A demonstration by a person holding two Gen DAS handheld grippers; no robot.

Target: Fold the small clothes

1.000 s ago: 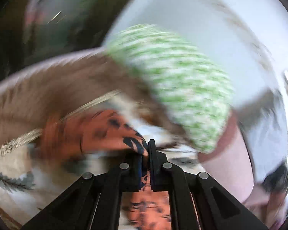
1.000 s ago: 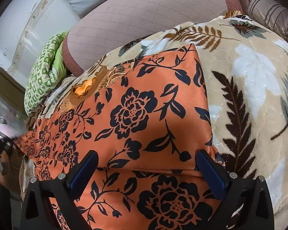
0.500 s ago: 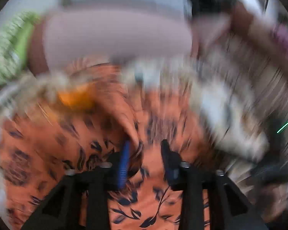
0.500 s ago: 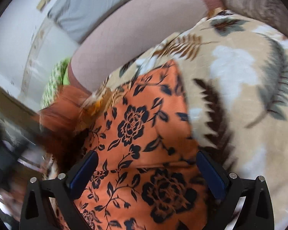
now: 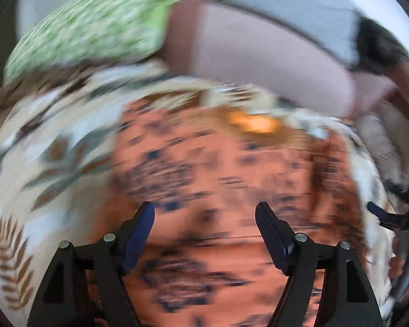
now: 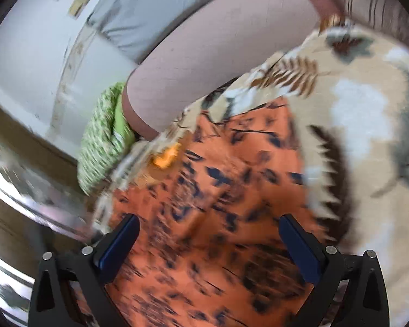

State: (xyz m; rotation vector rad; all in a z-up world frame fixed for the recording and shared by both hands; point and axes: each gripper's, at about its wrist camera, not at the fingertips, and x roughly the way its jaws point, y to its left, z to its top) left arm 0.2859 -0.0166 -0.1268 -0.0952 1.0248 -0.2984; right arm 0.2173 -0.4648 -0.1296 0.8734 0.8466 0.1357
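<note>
One orange floral garment [image 6: 220, 218] | flat on leaf-print blanket [image 6: 368, 136] | direction blurred

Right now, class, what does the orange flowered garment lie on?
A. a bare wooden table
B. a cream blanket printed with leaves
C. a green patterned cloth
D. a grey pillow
B: the orange flowered garment is spread on the cream leaf-print blanket, which shows on both sides of it; the green patterned cloth lies apart, past the blanket's edge.
</note>
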